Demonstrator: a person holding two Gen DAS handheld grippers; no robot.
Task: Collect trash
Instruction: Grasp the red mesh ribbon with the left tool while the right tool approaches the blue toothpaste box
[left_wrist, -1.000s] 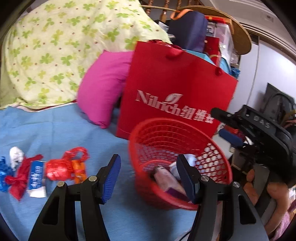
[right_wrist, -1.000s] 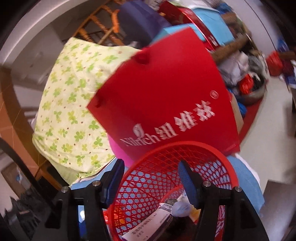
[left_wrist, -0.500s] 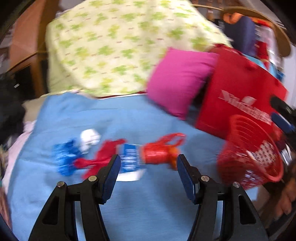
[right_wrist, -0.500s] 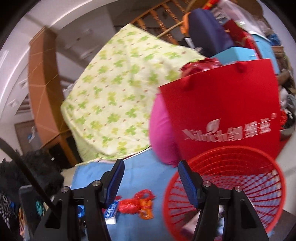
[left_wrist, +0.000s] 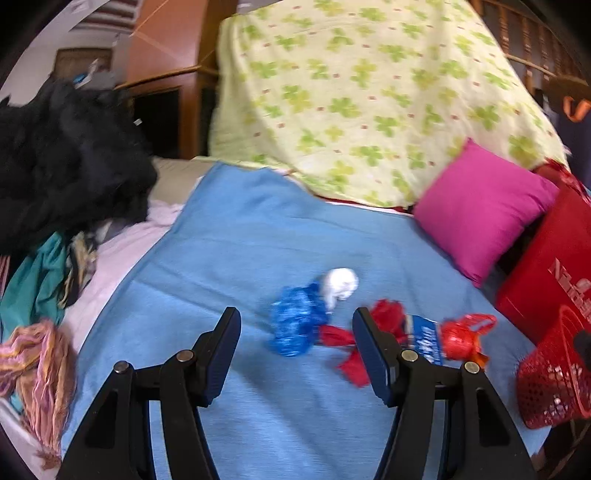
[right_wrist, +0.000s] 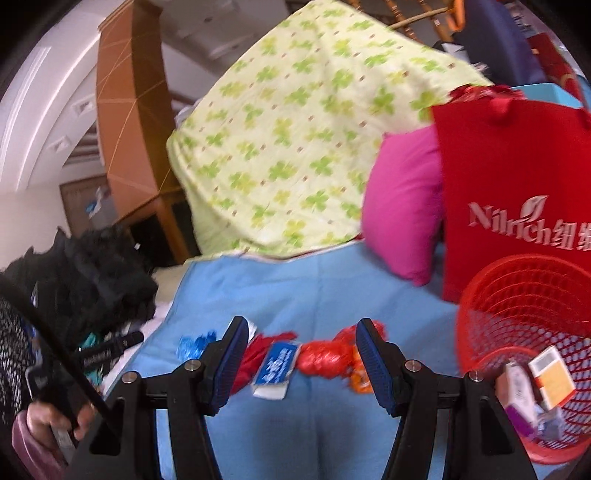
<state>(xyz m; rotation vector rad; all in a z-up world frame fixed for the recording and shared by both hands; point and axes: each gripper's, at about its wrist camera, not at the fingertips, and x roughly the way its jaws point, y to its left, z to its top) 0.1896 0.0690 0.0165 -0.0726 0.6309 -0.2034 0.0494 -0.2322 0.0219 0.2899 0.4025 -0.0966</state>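
Trash lies in a row on the blue blanket: a blue crumpled bag, a white paper ball, a red wrapper, a blue-and-white packet and a red plastic bag. My left gripper is open and empty just before the blue bag. My right gripper is open and empty, framing the blue-and-white packet and red plastic bag. The red mesh basket stands at the right and holds boxes and wrappers.
A red Nilrich paper bag and a pink cushion stand behind the basket. A clover-print quilt is piled at the back. Dark clothes and a striped scarf lie at the left.
Both grippers have swung left, away from over the basket, toward the row of trash on the blanket. Both stay open and empty.
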